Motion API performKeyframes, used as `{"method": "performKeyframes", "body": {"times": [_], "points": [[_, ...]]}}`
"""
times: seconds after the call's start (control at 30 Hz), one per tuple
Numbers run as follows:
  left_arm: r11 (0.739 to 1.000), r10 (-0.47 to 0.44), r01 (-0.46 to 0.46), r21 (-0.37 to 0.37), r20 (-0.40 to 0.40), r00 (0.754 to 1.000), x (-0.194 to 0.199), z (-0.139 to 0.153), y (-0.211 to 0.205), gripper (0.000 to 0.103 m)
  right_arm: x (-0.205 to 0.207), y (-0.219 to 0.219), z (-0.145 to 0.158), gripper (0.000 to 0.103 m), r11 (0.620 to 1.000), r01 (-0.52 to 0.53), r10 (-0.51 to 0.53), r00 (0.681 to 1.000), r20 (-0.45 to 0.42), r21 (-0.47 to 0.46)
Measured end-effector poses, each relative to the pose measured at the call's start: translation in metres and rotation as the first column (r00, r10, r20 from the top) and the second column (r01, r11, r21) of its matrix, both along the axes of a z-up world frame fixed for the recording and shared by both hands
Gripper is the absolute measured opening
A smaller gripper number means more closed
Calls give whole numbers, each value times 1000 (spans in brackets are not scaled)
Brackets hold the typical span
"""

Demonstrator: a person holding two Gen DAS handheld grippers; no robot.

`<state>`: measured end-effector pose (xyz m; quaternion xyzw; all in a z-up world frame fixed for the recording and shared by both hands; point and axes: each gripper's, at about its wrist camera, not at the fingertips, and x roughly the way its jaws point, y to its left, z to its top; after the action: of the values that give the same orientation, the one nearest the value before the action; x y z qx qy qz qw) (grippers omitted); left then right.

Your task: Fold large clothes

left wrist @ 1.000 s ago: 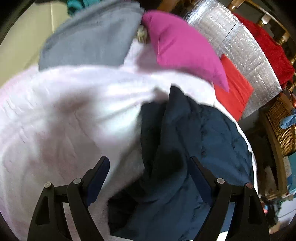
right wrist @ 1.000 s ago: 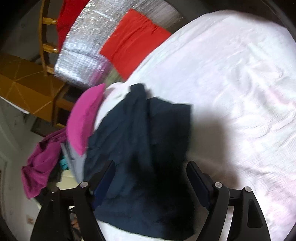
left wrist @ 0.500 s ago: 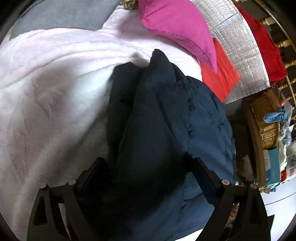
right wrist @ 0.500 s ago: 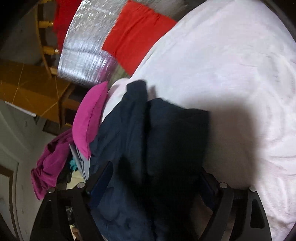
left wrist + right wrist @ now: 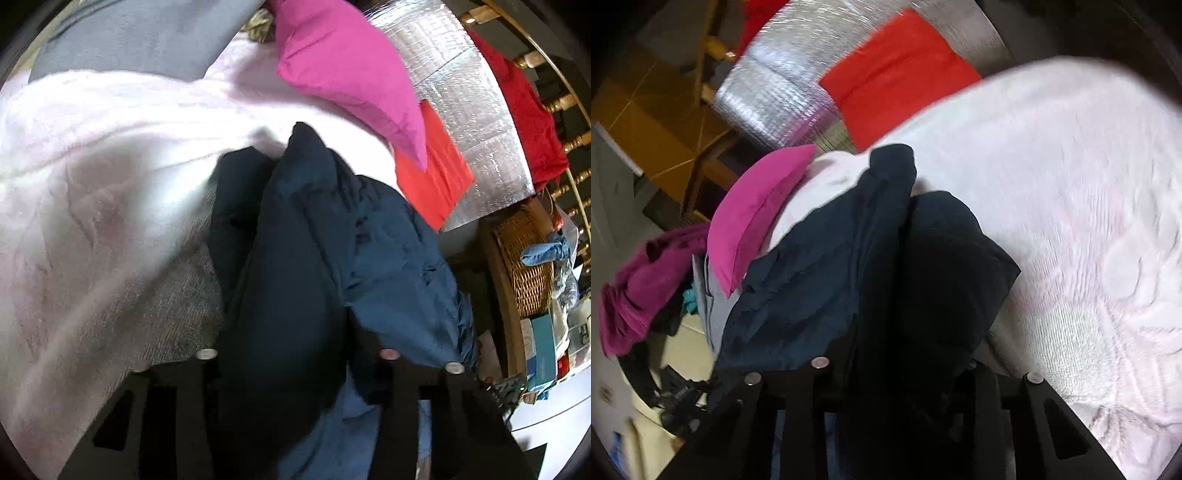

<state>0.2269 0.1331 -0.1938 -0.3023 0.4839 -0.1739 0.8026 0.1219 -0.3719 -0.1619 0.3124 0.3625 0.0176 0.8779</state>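
A navy blue garment lies bunched on the pale pink-white bed cover, near the bed's edge. My left gripper has its jaws closing, with a thick fold of the garment filling the gap between its fingers. In the right wrist view the same navy garment rises in a ridge over the bed cover. My right gripper is closing too, and dark cloth is packed between its fingers. The pads of both grippers are hidden in the fabric.
A pink pillow and a red cloth on a silver foil mat lie beyond the garment. Grey fabric is at the far left. A wicker basket stands beside the bed. A magenta garment hangs at the left.
Both grippers moved in over the navy garment with jaws wide, then narrowed on it. The cloth now bunches up between the fingers of each.
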Motion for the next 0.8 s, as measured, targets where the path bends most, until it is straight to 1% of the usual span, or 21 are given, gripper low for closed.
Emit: {"method": "performKeyframes", "body": {"times": [0.1,0.23,0.3,0.33,0.37,0.4,0.43,0.47,0.5,0.53,0.57,0.6,0.67,0.7,0.73,0.77,0.8], "points": [[1000,-4,4,3,32,999,-7,12,-4,30,-8,1,16,30,1000,9,-9,999,46,0],[999,-16,18,-36,45,999,-20,28,-6,26,-23,5,32,29,1000,18,-17,996,84,-22],[999,-24,24,-25,40,999,-26,33,-9,26,-29,4,34,29,1000,22,-21,996,81,-14],[1000,-23,24,-16,32,999,-29,33,-5,26,-29,4,32,29,1000,25,-24,997,74,-8],[1000,-21,21,-7,21,1000,-30,32,4,26,-28,2,26,29,1000,31,-31,998,48,3],[1000,-14,14,15,-1,1000,-29,28,6,28,-25,-1,19,29,999,33,-33,999,22,7],[999,-12,13,35,-16,1000,-27,24,6,30,-21,-2,9,35,999,35,-35,999,-19,0],[997,-16,20,79,-46,999,-23,17,4,41,-18,-4,0,38,999,50,-51,997,-58,-9],[993,-13,20,114,-66,998,-20,14,2,57,-15,-6,-7,49,998,64,-64,994,-92,-7],[986,6,9,164,-94,996,-18,9,1,66,-14,-9,-14,56,997,83,-81,987,-135,6],[982,31,-9,190,-114,993,-18,7,3,72,-18,-13,-16,63,994,100,-94,985,-145,35],[983,47,-24,180,-124,991,-20,7,5,72,-24,-16,-14,64,992,116,-106,984,-142,59],[985,81,-58,160,-138,987,-29,15,11,70,-43,-21,0,69,986,149,-139,984,-113,81],[984,99,-80,157,-119,988,-36,23,15,70,-52,-22,5,75,983,161,-153,983,-102,85],[981,121,-105,162,-89,989,-47,32,18,70,-66,-25,12,78,979,179,-171,982,-82,95],[975,147,-135,177,-54,988,-58,41,23,70,-73,-26,16,78,977,187,-180,981,-69,104],[967,171,-166,194,-12,985,-71,51,28,72,-90,-28,22,78,972,195,-190,981,-44,135]]}}
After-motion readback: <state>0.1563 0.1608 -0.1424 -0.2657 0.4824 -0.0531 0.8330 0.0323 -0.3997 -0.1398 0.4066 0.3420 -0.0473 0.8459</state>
